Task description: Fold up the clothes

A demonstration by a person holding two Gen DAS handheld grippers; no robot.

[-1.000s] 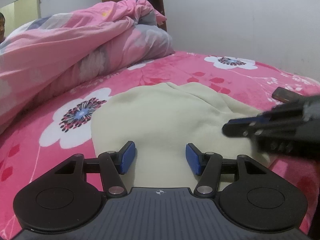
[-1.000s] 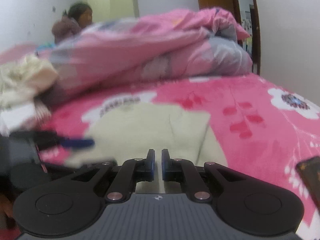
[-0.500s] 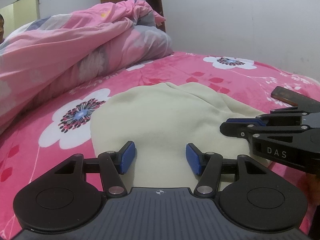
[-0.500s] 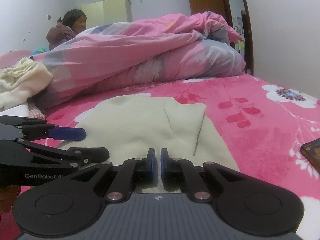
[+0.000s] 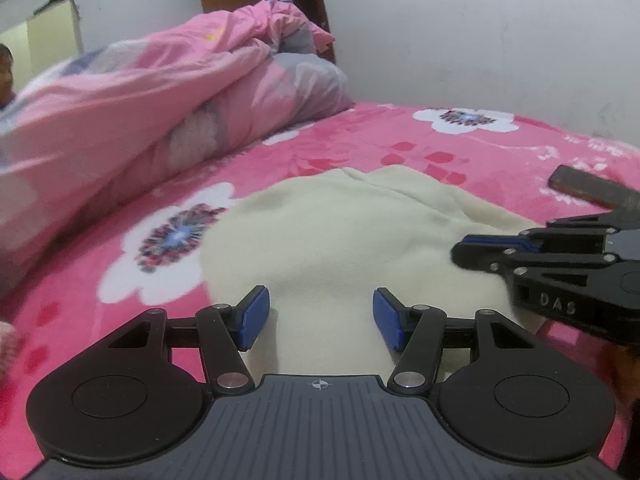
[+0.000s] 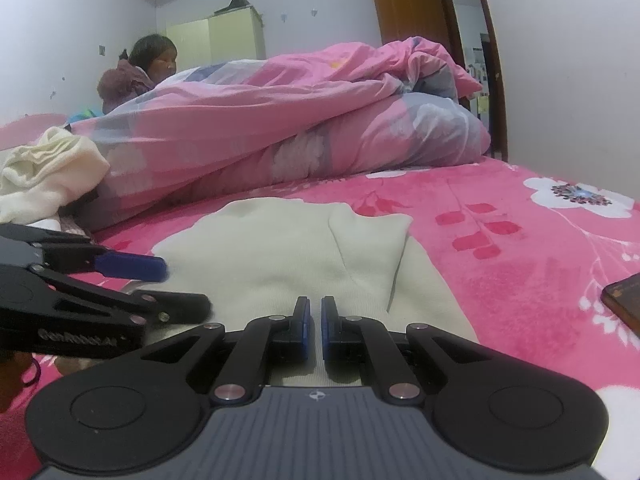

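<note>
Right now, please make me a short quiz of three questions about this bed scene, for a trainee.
1. True or false: the left gripper is open.
2. What lies on the bedsheet right of the cream garment? A) phone B) cup C) book
3. The right gripper is ____.

Key: 1 true; 2 A, the phone; 3 shut, and whether it pinches cloth is unclear.

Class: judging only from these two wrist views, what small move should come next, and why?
Probably lower the left gripper and close it on the near edge of the cream knitted garment: its jaws stand open above the cloth, while the right gripper is shut, apparently empty.
</note>
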